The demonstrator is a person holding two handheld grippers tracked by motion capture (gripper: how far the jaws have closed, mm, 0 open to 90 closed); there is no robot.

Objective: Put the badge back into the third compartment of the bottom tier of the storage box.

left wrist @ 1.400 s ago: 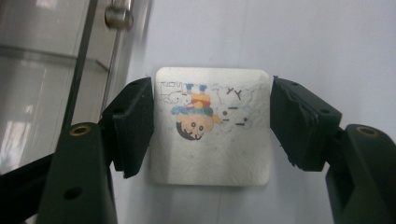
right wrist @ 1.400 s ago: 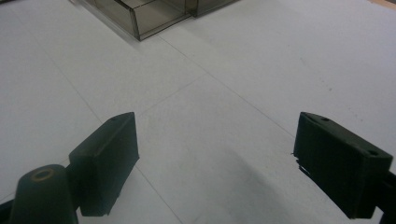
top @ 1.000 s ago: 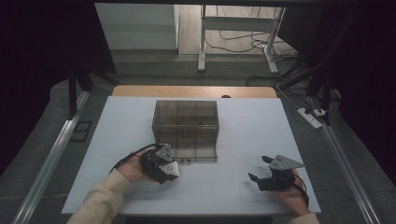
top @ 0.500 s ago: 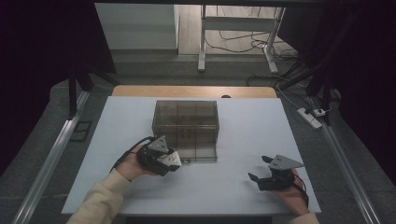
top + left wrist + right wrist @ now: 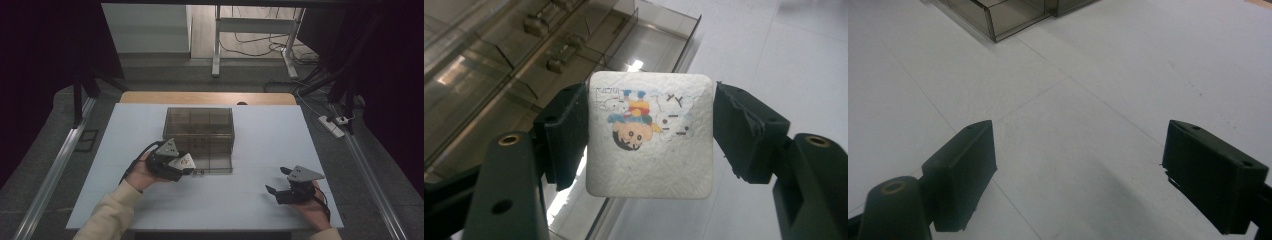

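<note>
L claw (image 5: 651, 135) grips white square tile (image 5: 650, 134) beside tinted organizer box (image 5: 199, 131)

white table (image 5: 260, 200) | power strip (image 5: 332, 126) on floor | metal frame (image 5: 216, 40)

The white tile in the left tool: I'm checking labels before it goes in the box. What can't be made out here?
- Tile, left gripper view: small writing beside the cartoon is too small to read; its back faces away.
- Tile, high view: mostly hidden by the left tool.
- Box, high view: contents too small and dim behind tinted walls.
- Box, left gripper view: partly hidden by tile and jaws, cut off by the edge.
- Box, right gripper view: cut off by the top edge.
</note>
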